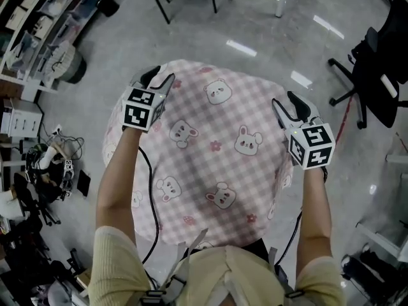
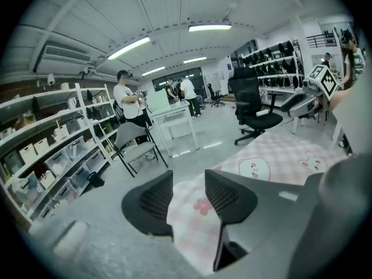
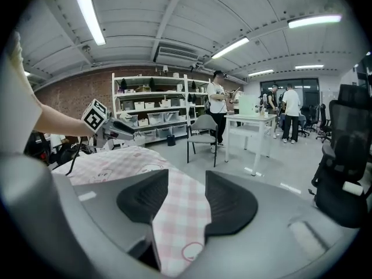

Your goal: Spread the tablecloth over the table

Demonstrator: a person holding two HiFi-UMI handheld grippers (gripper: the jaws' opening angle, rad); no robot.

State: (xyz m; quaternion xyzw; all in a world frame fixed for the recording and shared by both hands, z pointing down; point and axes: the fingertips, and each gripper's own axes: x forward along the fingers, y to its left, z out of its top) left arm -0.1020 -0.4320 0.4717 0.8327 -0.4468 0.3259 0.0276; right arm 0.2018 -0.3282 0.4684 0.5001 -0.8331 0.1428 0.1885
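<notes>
Black pads of the left tool [image 1: 160,76] pinched the far left edge of the pink-checked tablecloth [image 1: 210,171]. It lay spread before the person, printed with bears and rabbits, above the grey floor [image 1: 255,37]. The right tool [image 1: 284,99] gripped the far right edge likewise. Only the head view showed the whole cloth and both forearms; whatever lay beneath it stayed hidden.

In its own view the left tool [image 2: 189,182] held its 2 jaws slightly apart, with a fold of cloth clamped between them. Beyond stood shelves [image 2: 52,156], a folding chair [image 2: 133,144] and a black office chair [image 2: 253,106]. The right tool [image 3: 187,182] showed the same hold in its view, cloth draping toward the lens. Behind it were a brick wall [image 3: 70,100] and a white bench [image 3: 253,127].
</notes>
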